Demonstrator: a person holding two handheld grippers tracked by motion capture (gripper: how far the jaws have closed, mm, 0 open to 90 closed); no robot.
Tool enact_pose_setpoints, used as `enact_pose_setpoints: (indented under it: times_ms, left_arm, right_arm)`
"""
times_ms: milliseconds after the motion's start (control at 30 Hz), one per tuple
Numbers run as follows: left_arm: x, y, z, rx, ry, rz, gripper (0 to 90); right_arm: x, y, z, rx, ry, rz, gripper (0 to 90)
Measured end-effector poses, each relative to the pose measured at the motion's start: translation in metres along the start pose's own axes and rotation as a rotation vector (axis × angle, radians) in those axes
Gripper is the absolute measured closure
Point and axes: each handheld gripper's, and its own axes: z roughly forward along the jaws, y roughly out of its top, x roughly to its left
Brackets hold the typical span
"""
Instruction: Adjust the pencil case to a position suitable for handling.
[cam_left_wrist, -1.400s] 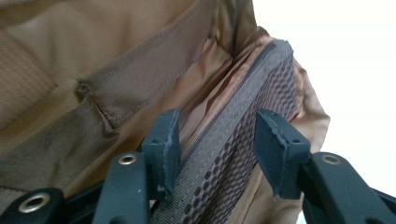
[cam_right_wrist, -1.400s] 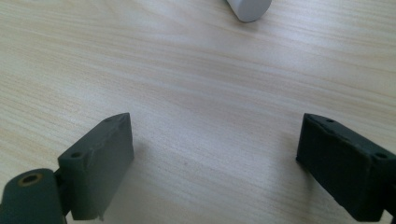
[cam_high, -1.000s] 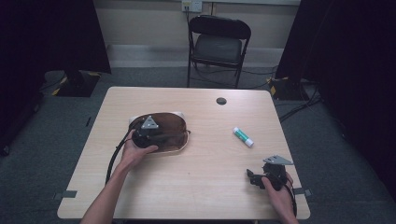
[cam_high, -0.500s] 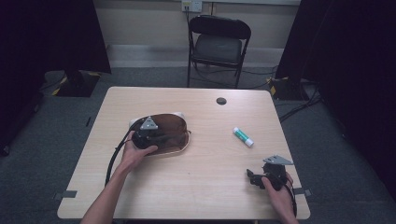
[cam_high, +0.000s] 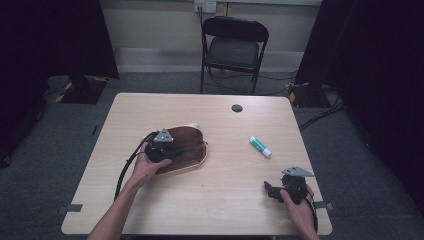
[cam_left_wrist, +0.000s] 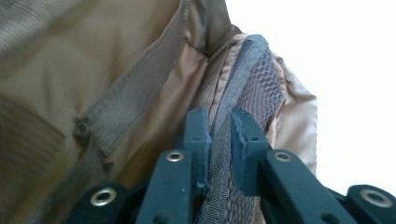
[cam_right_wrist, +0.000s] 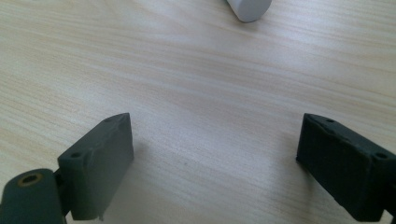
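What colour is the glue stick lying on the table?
The glue stick is white with a green middle band, clearest in the high view.

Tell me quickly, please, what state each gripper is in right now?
Left gripper: shut on the mesh edge of the brown pouch.
Right gripper: open, holding nothing, over the table.
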Motion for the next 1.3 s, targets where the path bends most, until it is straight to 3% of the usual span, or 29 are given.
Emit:
enact_pose_setpoints:
  times_ms: [400,733,1000,1167,1233,1300]
  left_arm:
    - [-0.012,0.003,0.000,0.004,-0.044,0.029,84.0]
    - [-0.028,0.007,0.003,0.011,-0.131,0.080,84.6]
    - [-0.043,0.011,0.008,0.020,-0.163,0.105,84.6]
    - [-0.057,0.016,0.012,0.031,-0.189,0.159,84.6]
    - [-0.058,0.017,0.012,0.042,-0.184,0.172,84.6]
    - [-0.063,0.017,0.014,0.029,-0.206,0.175,84.6]
  right_arm:
    - [0.000,0.000,0.000,0.000,0.000,0.000,9.9]
    - [0.000,0.000,0.000,0.000,0.000,0.000,9.9]
    - [0.000,0.000,0.000,0.000,0.000,0.000,9.9]
    - [0.000,0.000,0.000,0.000,0.001,-0.001,9.9]
    - [0.000,0.000,0.000,0.000,0.001,-0.001,9.9]
    - [0.000,0.000,0.000,0.000,0.001,-0.001,9.9]
